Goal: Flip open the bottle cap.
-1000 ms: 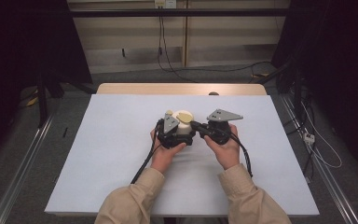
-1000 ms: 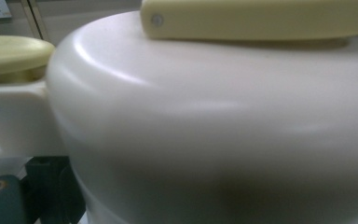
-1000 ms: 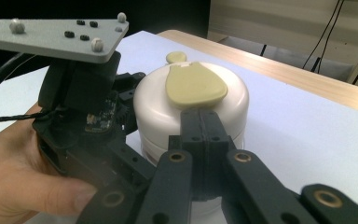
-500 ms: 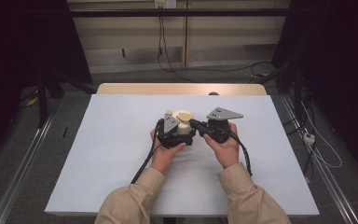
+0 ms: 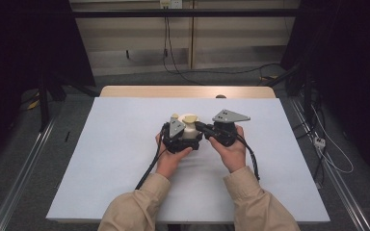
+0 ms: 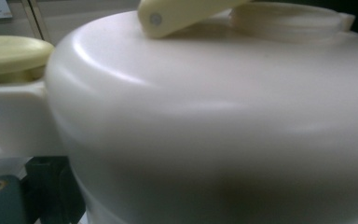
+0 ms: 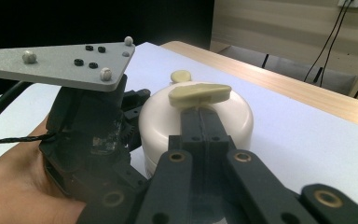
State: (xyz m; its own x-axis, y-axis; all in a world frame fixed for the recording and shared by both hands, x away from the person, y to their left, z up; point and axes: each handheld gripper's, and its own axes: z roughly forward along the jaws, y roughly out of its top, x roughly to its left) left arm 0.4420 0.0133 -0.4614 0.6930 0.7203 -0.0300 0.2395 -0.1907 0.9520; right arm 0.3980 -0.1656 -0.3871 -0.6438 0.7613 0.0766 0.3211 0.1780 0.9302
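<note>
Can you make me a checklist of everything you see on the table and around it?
Surface: white table top, bare wood strip at its far edge.
Job's things: one cream pot with a yellowish handle on its lid.
Clutter: nothing seen.
Grippers: left gripper pressed against the pot, jaws hidden; right gripper shut, its jaws reaching to the handle.
Cables: black cable trailing from each gripper.
Surroundings: grey floor, wall cables, dark curtains.

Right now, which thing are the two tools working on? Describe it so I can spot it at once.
On the white table top, look at the middle, just ahead of the person's two hands. Between the left tool and the right tool stands a squat, round, cream-coloured container. Its domed top bears a pale yellow flip handle, and it is the one light thing among the black tool bodies.
</note>
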